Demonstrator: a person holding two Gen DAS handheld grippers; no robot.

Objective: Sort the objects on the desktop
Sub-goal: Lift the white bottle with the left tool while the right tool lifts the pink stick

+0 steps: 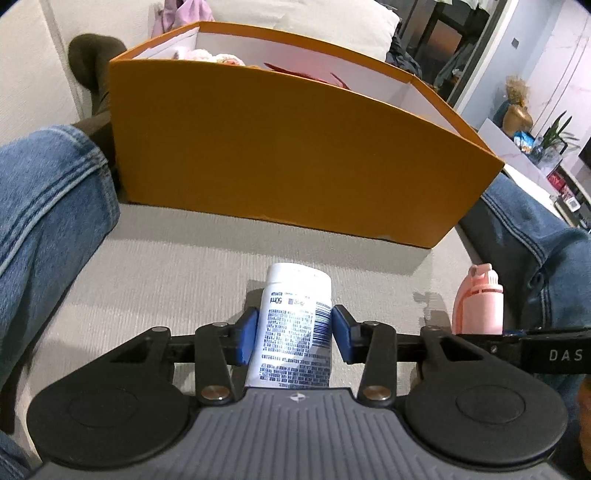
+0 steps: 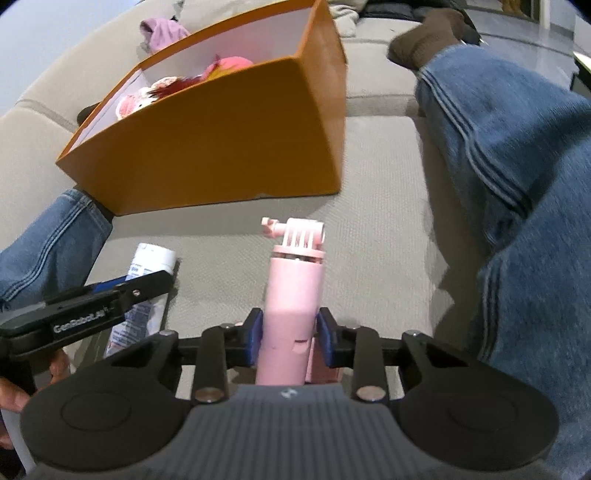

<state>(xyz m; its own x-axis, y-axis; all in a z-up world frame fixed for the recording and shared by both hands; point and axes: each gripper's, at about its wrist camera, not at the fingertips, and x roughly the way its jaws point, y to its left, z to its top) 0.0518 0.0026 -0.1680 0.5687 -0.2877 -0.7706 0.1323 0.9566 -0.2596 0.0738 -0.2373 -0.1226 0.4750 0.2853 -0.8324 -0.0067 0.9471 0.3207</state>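
The left gripper (image 1: 294,334) has a white tube (image 1: 293,325) between its blue pads (image 1: 248,334): the left pad lies against the tube's printed side, while a thin gap shows at the right pad, so whether the tube is truly pinched I cannot tell. The tube lies on the grey cushion (image 1: 166,266) with its capped end pointing away toward the box (image 1: 288,155). The right gripper (image 2: 289,338) is closed narrowly on a pink stick (image 2: 293,295), both pads pressed to the sides of its handle; the stick's slotted mount head points far, toward the box, and looks raised off the cushion, though its shadow is too soft to be sure. In the left wrist view the stick shows at the right edge, just beside the right gripper's black finger. In the right wrist view the tube and the left gripper sit at the near left, close beside the stick. The orange box stands on the far side of the cushion, open at the top, white inside, with pink and red soft toys (image 2: 159,96) in it. Legs in blue jeans (image 2: 517,177) flank the cushion on both sides, and a foot in a brown sock (image 2: 428,37) rests at the far right. A purple cloth (image 2: 162,31) lies behind the box.
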